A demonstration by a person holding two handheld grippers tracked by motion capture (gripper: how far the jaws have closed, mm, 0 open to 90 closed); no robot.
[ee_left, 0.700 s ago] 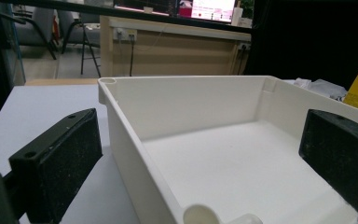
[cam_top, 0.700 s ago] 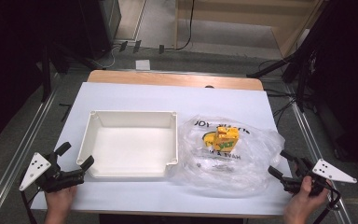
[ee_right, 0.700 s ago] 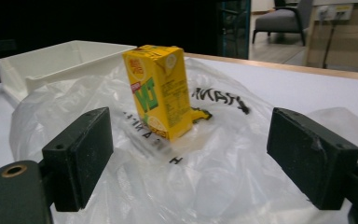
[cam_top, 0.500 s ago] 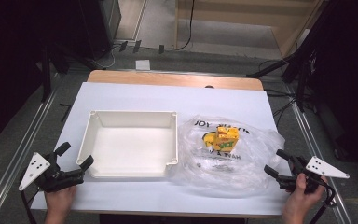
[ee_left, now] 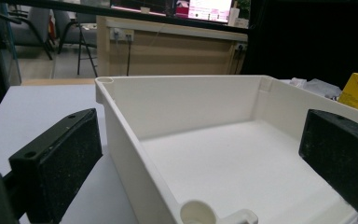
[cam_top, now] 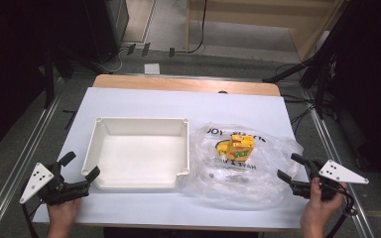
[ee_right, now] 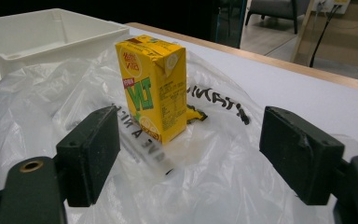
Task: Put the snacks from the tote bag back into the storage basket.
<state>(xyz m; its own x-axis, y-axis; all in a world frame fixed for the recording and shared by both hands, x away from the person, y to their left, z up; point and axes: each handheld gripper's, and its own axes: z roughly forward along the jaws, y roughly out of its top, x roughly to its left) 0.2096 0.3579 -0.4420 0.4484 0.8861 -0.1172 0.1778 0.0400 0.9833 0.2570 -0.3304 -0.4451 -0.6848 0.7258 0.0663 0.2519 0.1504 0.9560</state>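
Shallow white rectangular plastic tray [cam_top: 138,154] sits centre-left on the white-covered worktop [cam_top: 178,104], empty inside. Just beside it at 3 o'clock lies a crumpled clear plastic bag with black lettering [cam_top: 243,168], and a yellow drink carton with green print [cam_top: 240,145] stands upright on or in that bag; whether film covers the carton cannot be told. Left tool [cam_top: 79,172] is released, jaws wide, straddling the tray's near-left corner at 7 o'clock without touching it, as the left gripper view shows [ee_left: 200,163]. Right tool [cam_top: 291,167] is also released, jaws spread, at the bag's 4 o'clock edge and pointed toward the carton [ee_right: 154,88], which stands beyond the jaw tips, not yet between them. Judgement: likely step is seizing the carton, possibly for the tray. To do it well, advance the right tool low and straight, keep loose film out of the pads, close on the carton's flat sides at mid-height, and squeeze gently; the carton would dent. Left tool could steady the tray.
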